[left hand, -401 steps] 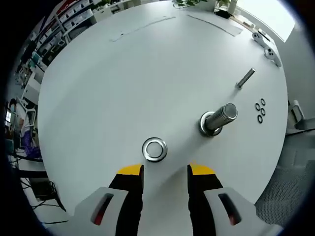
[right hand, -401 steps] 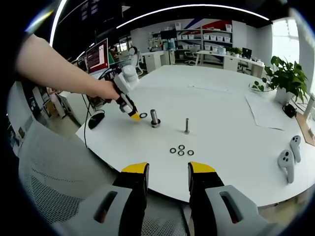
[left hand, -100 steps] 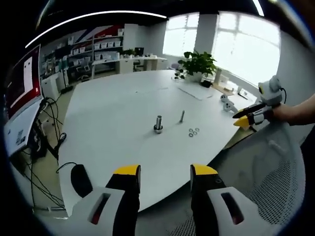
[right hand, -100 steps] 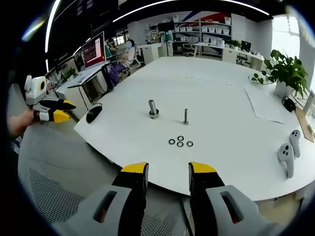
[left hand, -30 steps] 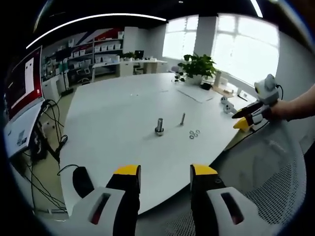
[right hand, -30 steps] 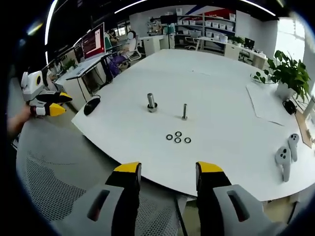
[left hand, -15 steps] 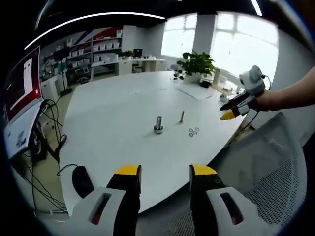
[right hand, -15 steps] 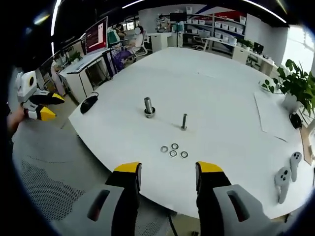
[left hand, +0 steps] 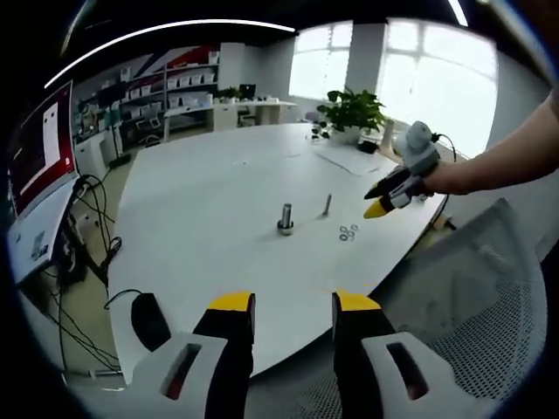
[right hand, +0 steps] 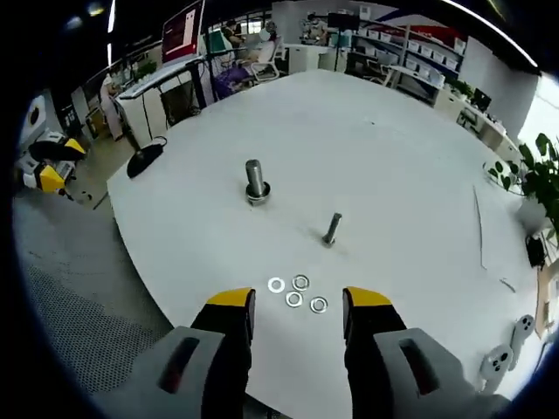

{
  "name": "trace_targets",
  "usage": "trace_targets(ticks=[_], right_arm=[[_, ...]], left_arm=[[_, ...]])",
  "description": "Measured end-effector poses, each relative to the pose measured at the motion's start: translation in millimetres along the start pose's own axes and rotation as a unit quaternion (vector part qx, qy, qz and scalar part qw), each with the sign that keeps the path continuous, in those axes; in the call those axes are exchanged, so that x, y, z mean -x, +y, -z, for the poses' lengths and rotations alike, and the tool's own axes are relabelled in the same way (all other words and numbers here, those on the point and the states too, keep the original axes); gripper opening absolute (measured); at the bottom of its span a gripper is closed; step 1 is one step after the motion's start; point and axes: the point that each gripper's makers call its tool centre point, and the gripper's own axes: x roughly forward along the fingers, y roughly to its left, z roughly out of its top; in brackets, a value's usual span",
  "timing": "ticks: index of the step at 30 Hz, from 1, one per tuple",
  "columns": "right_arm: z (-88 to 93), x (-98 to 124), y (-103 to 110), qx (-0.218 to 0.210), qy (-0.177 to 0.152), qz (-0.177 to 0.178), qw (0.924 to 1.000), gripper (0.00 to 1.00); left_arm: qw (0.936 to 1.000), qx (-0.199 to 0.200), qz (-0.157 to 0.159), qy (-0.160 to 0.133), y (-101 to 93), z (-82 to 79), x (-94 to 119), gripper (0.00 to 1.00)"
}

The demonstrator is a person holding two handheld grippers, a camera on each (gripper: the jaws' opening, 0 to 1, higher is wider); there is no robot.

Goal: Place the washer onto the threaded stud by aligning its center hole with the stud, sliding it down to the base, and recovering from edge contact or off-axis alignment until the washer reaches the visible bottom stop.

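Hovering over four washers (right hand: 297, 293), right claw (right hand: 297, 312) gapes empty (left claw (left hand: 286, 303) too).

Right gripper over the table, washer on the large stud

The washer (right hand: 256, 196), once flat on the table beside the large stud (right hand: 254, 179), now rings its base; the right gripper (left hand: 385, 197), previously off the table edge, now hovers above the four small washers (right hand: 297, 293)

Handheld grippers: grey bodies, black jaws, yellow tips.
The left gripper (left hand: 293, 305) and right gripper (right hand: 297, 301) each show red slots; the forearm (left hand: 498, 166) looks bare, perhaps sleeveless.
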Motion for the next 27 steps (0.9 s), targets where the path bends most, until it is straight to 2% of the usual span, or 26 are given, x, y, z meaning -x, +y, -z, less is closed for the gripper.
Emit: trace_targets(ticks=[7,13,20,27], right_arm=[[29.0,-19,-2,0.084,0.061,-0.012,0.9946,0.36],[35.7,-29,-13,0.052,0.066,-0.015,0.9964,0.32],[44.4,-38,-14,0.057,0.09,-0.027,0.994,0.27],[45.3,-48,-21,0.062,0.112,-0.034,0.9912,0.27]], left_arm=[[1.0,0.0,0.003,0.007,-0.6,2.4,-1,0.32],[1.0,0.004,0.003,0.004,-0.1,1.6,-1,0.32],[0.9999,0.001,0.006,0.012,-2.2,4.1,-2,0.31],[0.9999,0.001,0.008,0.011,-2.5,3.7,-2,0.31]])
